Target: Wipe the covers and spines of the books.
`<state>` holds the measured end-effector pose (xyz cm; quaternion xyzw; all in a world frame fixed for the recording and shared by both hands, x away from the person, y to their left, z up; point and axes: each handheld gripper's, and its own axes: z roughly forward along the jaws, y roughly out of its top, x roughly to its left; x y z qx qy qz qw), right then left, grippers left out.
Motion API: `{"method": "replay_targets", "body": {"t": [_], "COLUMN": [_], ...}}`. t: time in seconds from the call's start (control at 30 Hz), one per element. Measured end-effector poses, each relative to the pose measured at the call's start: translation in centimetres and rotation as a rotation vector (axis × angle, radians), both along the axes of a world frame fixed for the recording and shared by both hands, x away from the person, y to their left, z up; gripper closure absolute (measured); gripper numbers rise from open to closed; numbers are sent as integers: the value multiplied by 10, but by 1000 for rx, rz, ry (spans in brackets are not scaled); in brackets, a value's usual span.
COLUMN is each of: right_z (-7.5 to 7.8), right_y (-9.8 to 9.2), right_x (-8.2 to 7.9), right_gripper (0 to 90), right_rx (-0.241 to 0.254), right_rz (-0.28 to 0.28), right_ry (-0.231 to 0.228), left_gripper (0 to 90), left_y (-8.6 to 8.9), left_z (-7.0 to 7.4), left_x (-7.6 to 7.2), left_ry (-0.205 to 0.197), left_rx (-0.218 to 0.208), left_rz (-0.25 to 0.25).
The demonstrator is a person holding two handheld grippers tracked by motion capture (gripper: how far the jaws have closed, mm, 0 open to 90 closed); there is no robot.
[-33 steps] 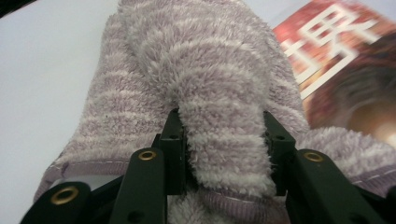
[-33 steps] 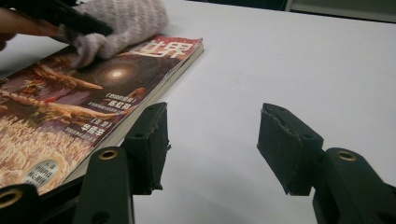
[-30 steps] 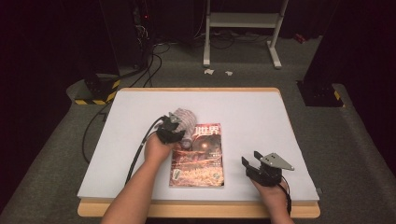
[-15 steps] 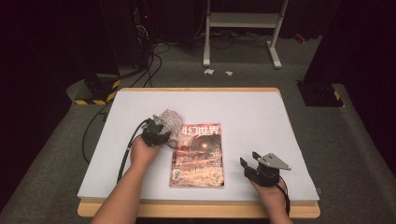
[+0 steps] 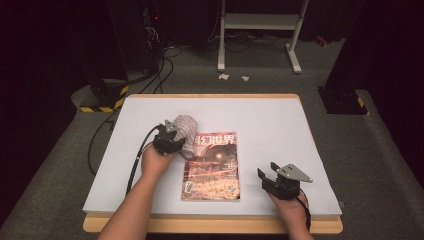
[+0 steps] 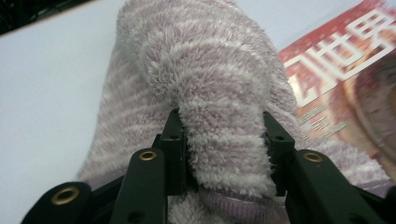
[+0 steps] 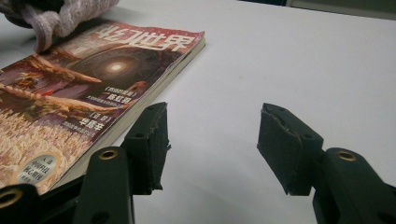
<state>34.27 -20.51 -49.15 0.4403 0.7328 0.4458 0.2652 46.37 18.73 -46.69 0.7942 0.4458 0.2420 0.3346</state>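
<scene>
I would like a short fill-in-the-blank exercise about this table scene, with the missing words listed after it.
1. The left gripper is shut on a fuzzy striped ____.
2. The right gripper has its jaws ____, with nothing between them.
3. The magazine lies ____ on the white table.
4. The magazine's cover is mostly ____.

Missing words: sock; open; flat; red

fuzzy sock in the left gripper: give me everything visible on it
The sock is plush, fluffy knit in pale lilac with faint white stripes, with a ribbed band near the jaws. It lies bunched and folded, a thick fold pinched between the left gripper's black jaws. In the high view it sits on the white table cover, at the magazine's upper left corner, its edge overlapping that corner of the cover. Whether it is lifted or resting cannot be told.
</scene>
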Motion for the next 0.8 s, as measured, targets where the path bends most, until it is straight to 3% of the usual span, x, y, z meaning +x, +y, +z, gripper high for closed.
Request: {"method": "replay_targets", "body": {"t": [0.2,0.4,0.7,0.8], "right_z": [0,0,-1,-1], "right_y": [0,0,3,3], "right_x": [0,0,-1,-1], "right_gripper": [438,447,454,454], "right_rx": [3,3,-7,-9], "right_rz": [1,3,9,8], "right_ry": [2,12,9,8], "left_gripper": [612,611,608,608], "left_y": [3,19,53,62], "left_z": [16,28,32,28], "left_x": [-11,-30,-68,-81], "left_ry": [-43,-76,-84,-73], "left_rx": [-8,-2,1,25], "left_rz": [-21,-26,-17,-19]}}
